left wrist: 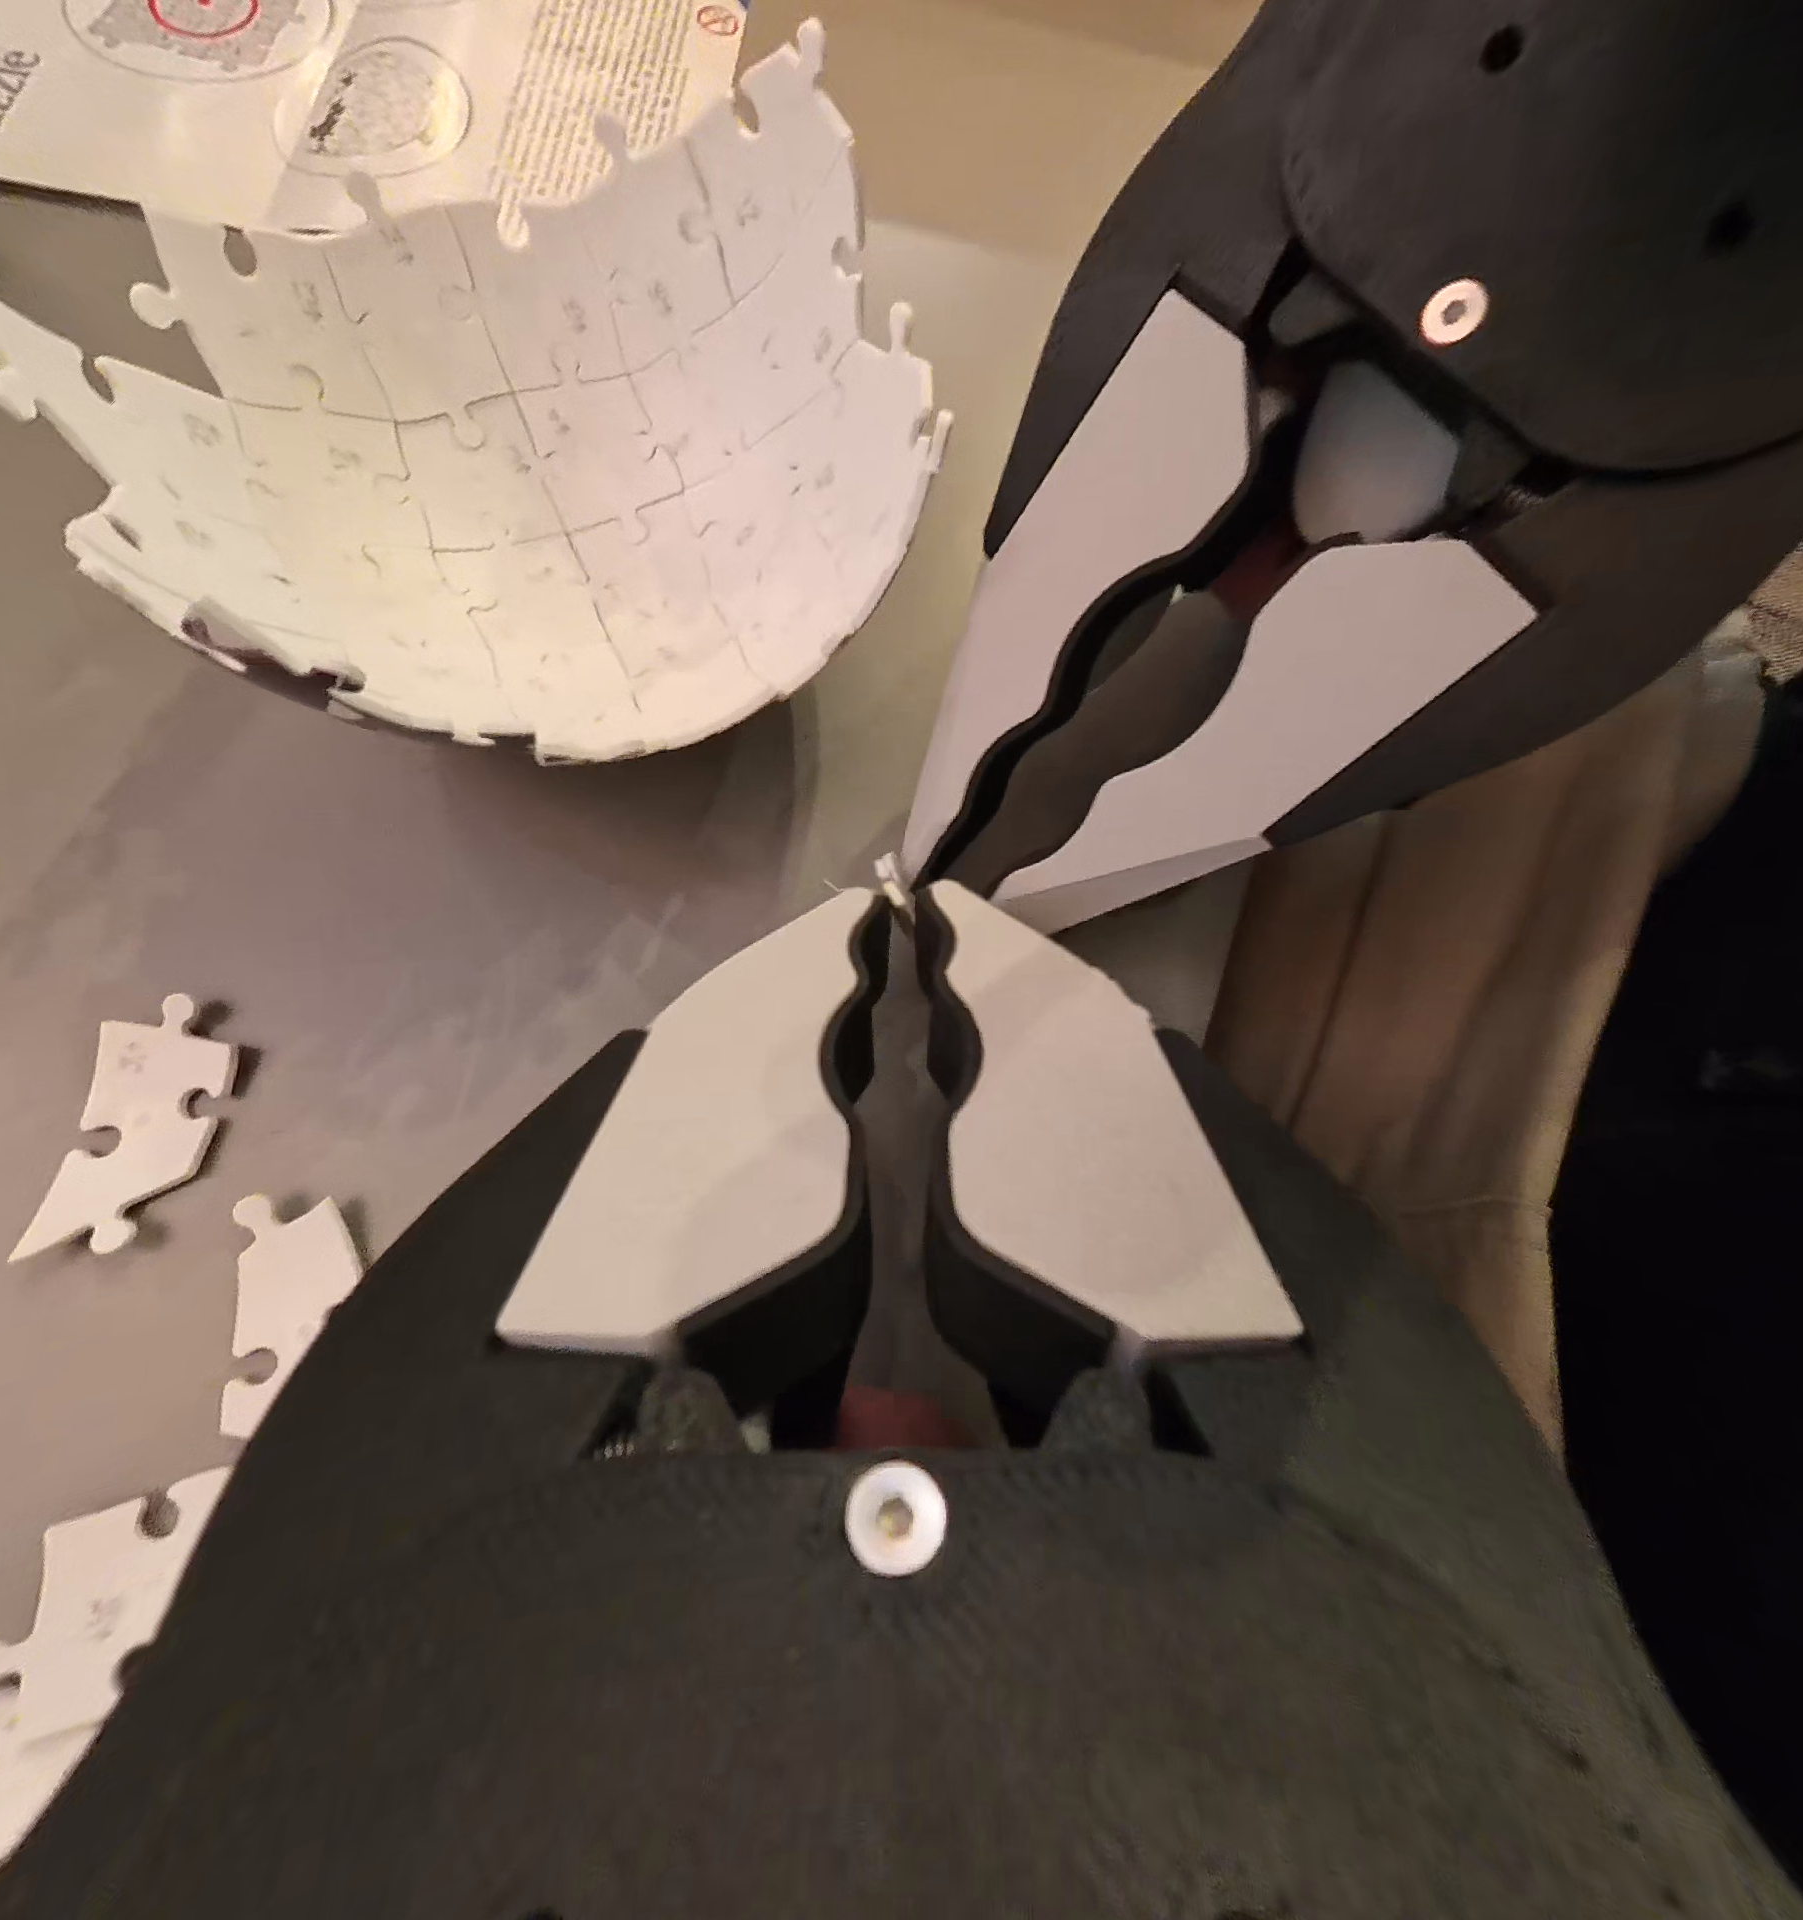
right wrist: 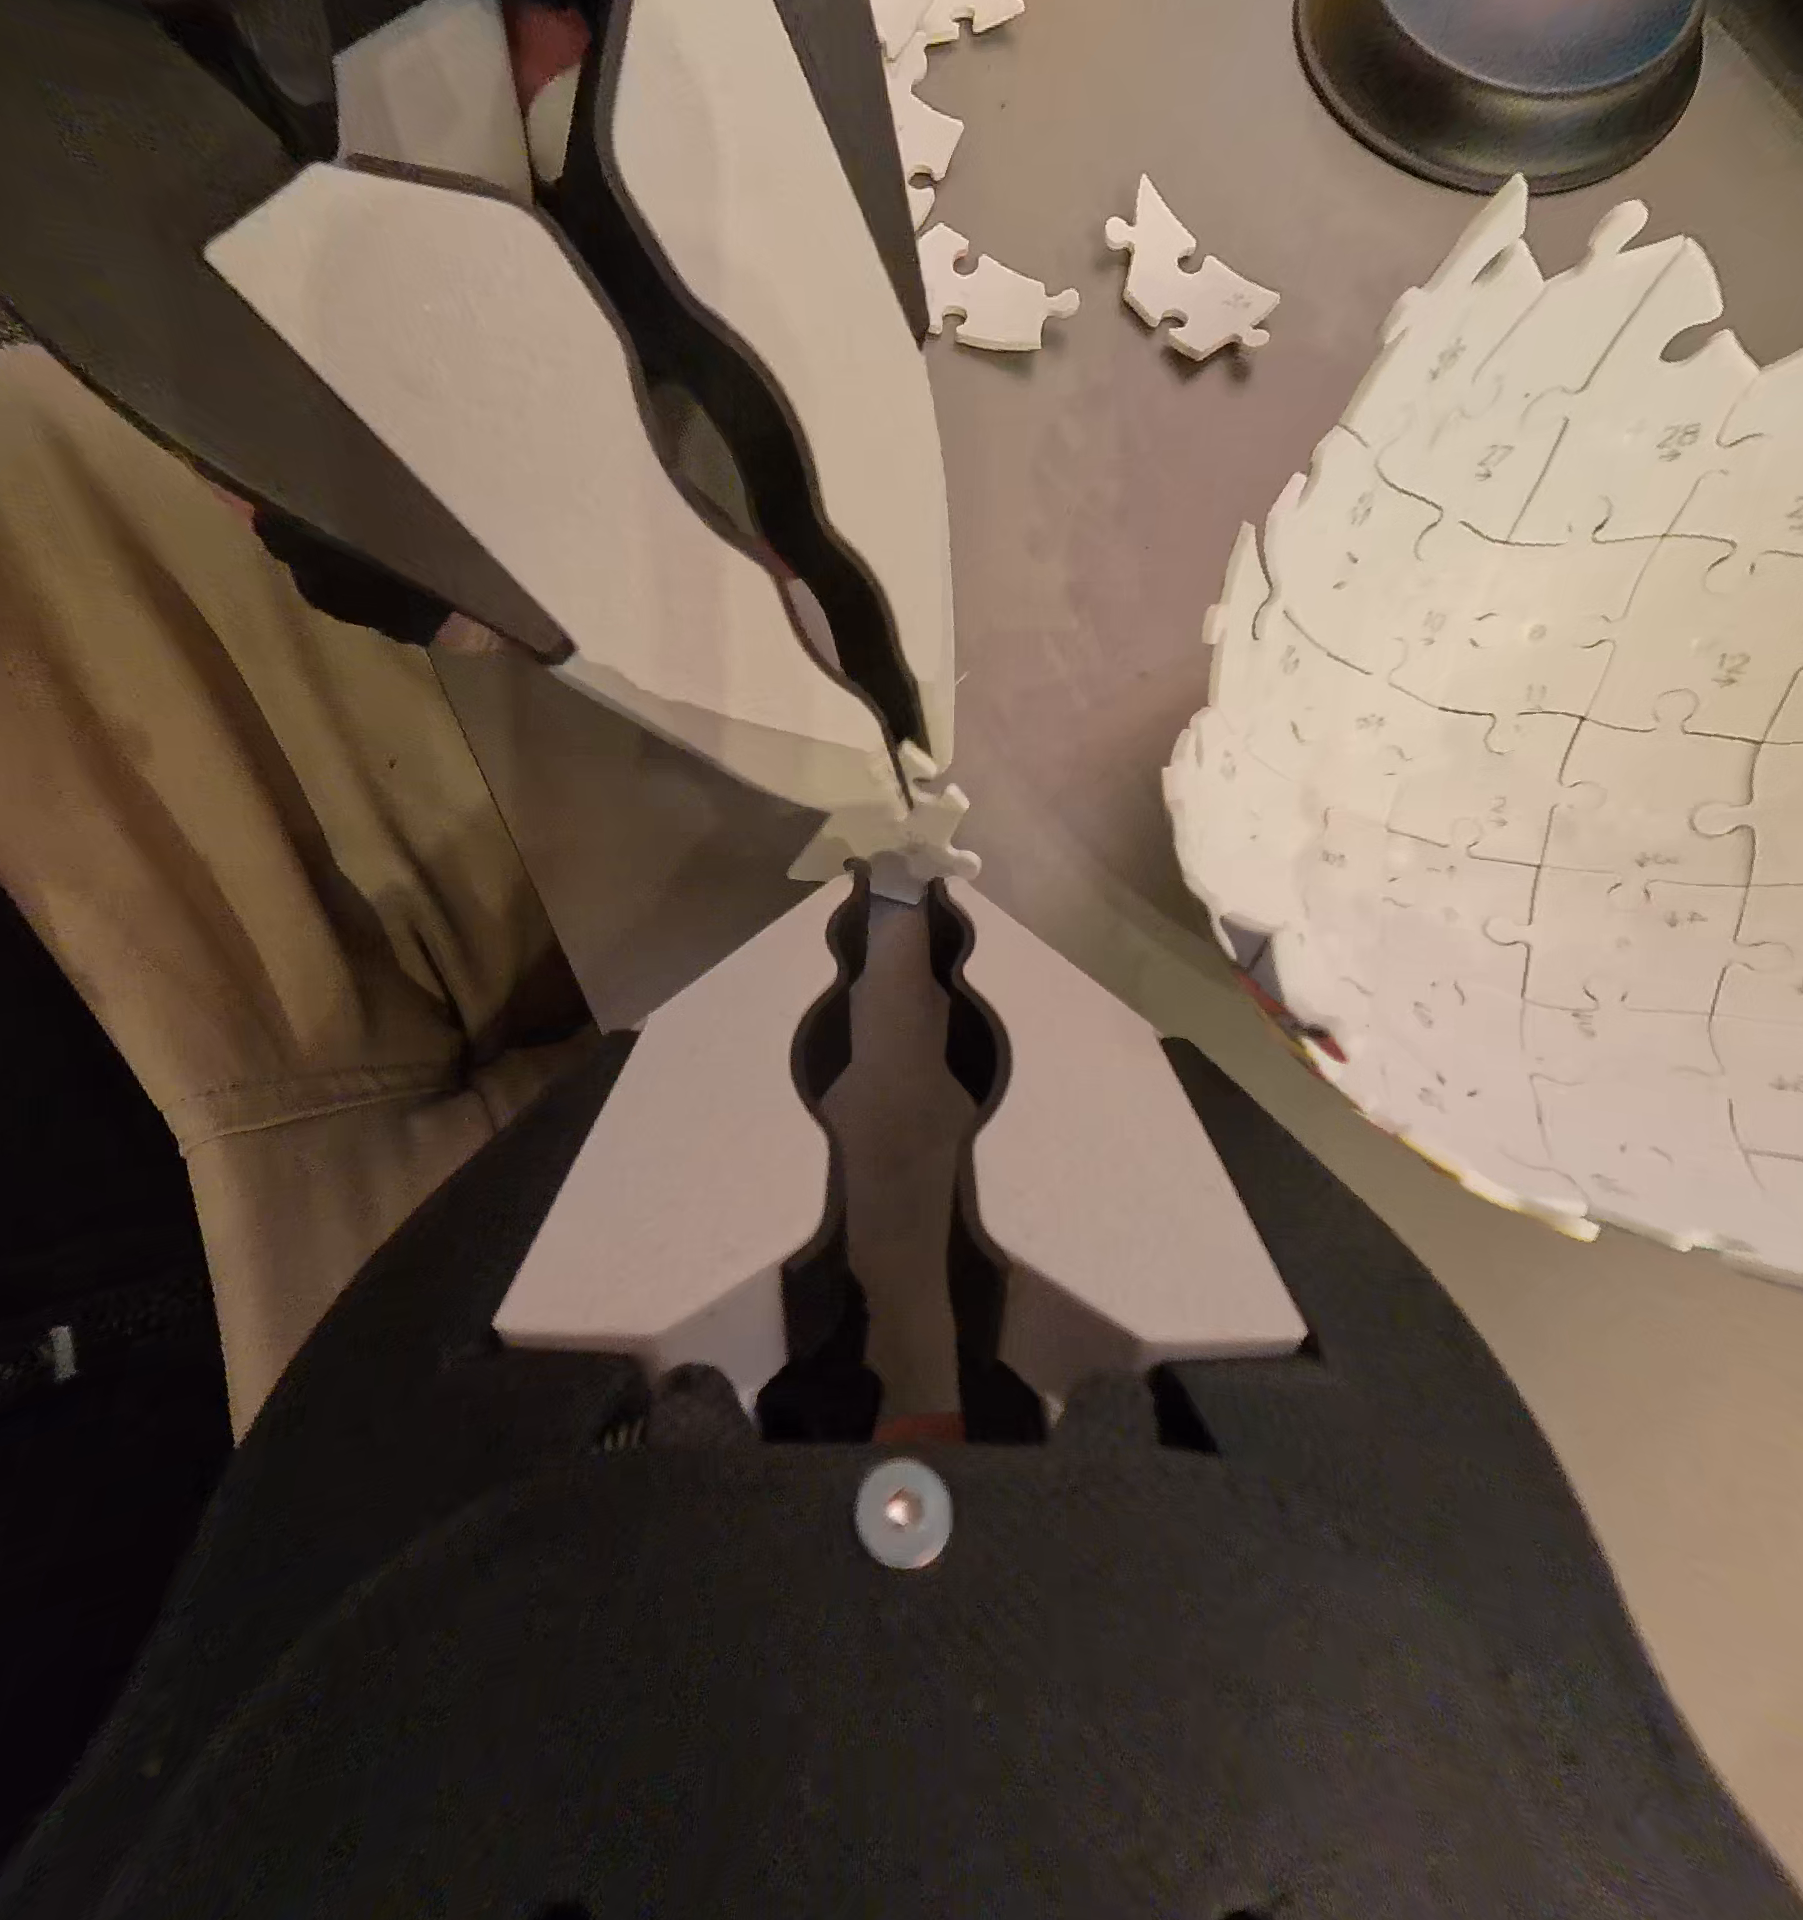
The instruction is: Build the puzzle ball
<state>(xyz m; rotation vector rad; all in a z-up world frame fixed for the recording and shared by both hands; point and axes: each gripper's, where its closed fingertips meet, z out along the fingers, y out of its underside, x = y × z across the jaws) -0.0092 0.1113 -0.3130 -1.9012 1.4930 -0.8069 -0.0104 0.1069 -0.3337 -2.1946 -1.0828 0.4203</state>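
From my left wrist view, loose pieces [left wrist: 138, 1122] lie at nine o'clock on the grey table [left wrist: 440, 904], and the half-built ball shell [left wrist: 523, 457] sits at eleven o'clock, open side up. At centre, my left gripper [left wrist: 902, 914] is nearly closed, pinching the small white puzzle piece [left wrist: 895, 878] edge-on. The right gripper [left wrist: 923, 883] comes in from two o'clock, its jaws almost together on the same piece.

In the right wrist view, the right gripper [right wrist: 892, 891] holds the piece [right wrist: 902, 826] by its lower edge, the left gripper [right wrist: 912, 774] clamps it from eleven o'clock, and the shell [right wrist: 1562, 790] sits at three o'clock.

My worry is the handover: both grips are thin tip bites. If one releases while the other is slack, I judge the piece could twist or drop, and opposing pulls could bend a tab.
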